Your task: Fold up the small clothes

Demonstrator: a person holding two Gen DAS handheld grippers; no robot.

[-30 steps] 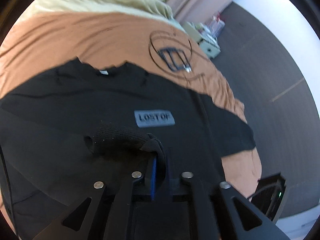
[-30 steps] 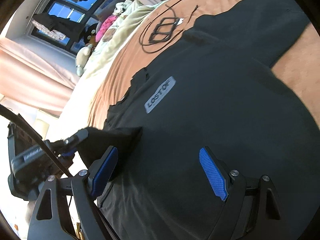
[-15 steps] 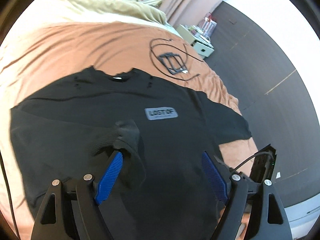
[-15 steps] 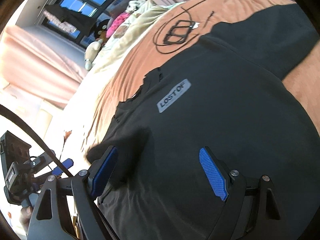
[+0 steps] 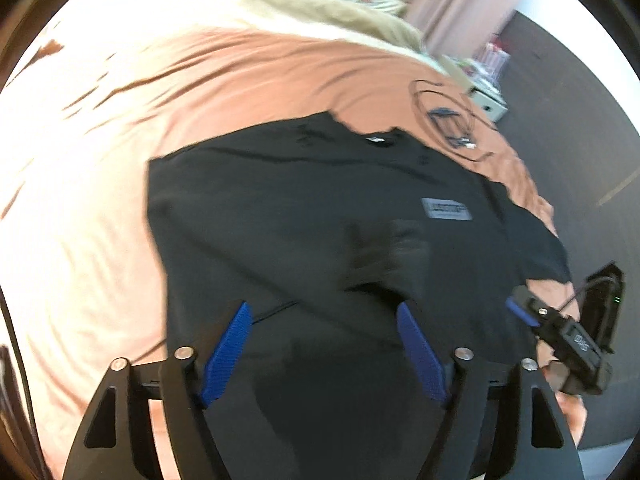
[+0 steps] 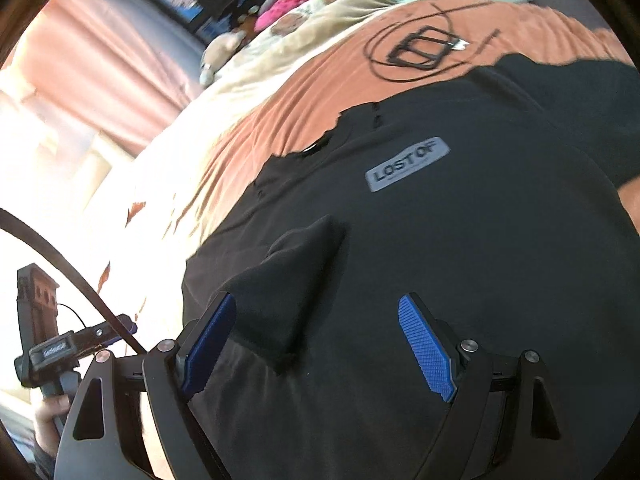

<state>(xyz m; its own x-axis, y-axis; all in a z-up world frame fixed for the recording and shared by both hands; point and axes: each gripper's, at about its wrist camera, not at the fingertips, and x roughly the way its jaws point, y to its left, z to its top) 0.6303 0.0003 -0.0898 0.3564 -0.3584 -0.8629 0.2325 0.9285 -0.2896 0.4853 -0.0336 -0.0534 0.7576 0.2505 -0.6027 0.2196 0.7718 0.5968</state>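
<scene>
I've dropped the sleeve [image 6: 296,276] onto the black T-shirt [image 5: 320,208] (fold started), so my left hand-held gripper [image 5: 326,344] hangs released; right hand-held gripper [image 6: 316,344] released too.

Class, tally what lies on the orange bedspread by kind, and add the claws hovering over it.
Black T-shirt: 1
Coiled black cable bundle: 1
Claws: 2, left claw and right claw, both open and empty
Total: 4

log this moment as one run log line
stage: sleeve folded onto shirt | left tongs: open, just released, jaws closing slightly, nothing between | right tongs: open, empty, over shirt | bed: shirt flat
</scene>
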